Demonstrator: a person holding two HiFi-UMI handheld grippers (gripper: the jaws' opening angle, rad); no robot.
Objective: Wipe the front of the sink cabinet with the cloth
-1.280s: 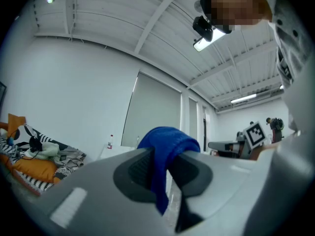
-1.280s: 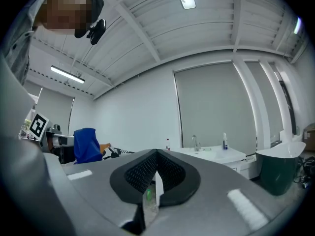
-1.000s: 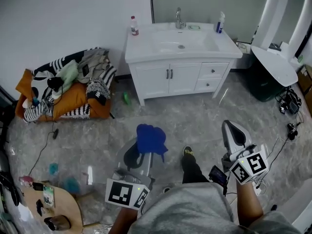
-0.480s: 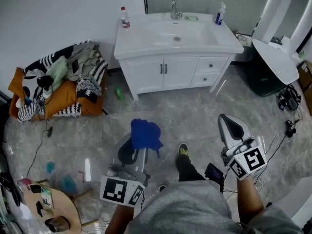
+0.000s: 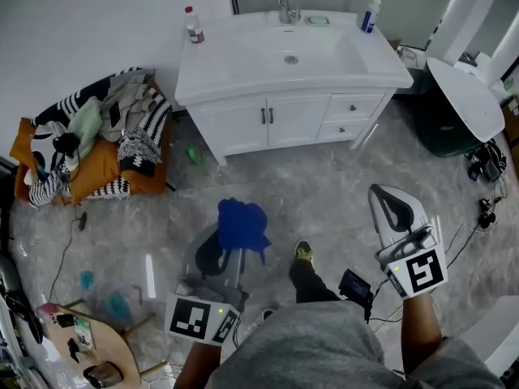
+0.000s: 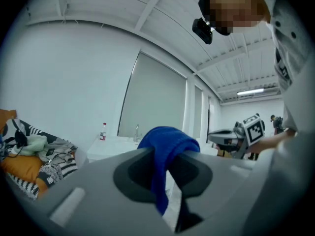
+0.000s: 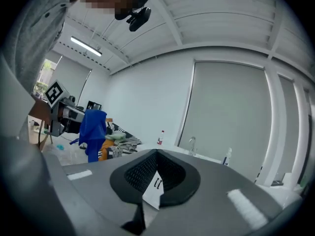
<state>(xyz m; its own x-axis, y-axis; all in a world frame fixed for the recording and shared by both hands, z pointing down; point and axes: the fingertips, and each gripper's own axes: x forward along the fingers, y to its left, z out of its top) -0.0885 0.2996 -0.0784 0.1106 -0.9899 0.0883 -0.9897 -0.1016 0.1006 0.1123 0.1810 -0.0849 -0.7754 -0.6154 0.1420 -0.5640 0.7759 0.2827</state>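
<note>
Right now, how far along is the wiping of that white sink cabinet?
Done: the blue cloth is picked up. In hand: the left gripper is clamped on it, held above the grey marbled floor, well apart from the sink cabinet. Left: all the wiping; the cloth touches neither the cabinet doors nor the drawers.

The right tool (image 7: 157, 152), jaws together and empty, faces the sink cabinet (image 7: 153, 191) (blue cloth (image 7: 92, 127) hangs far left).

Open floor (image 5: 324, 186) fronts the sink cabinet (image 5: 292, 121) (clothes pile (image 5: 97, 148) left).
</note>
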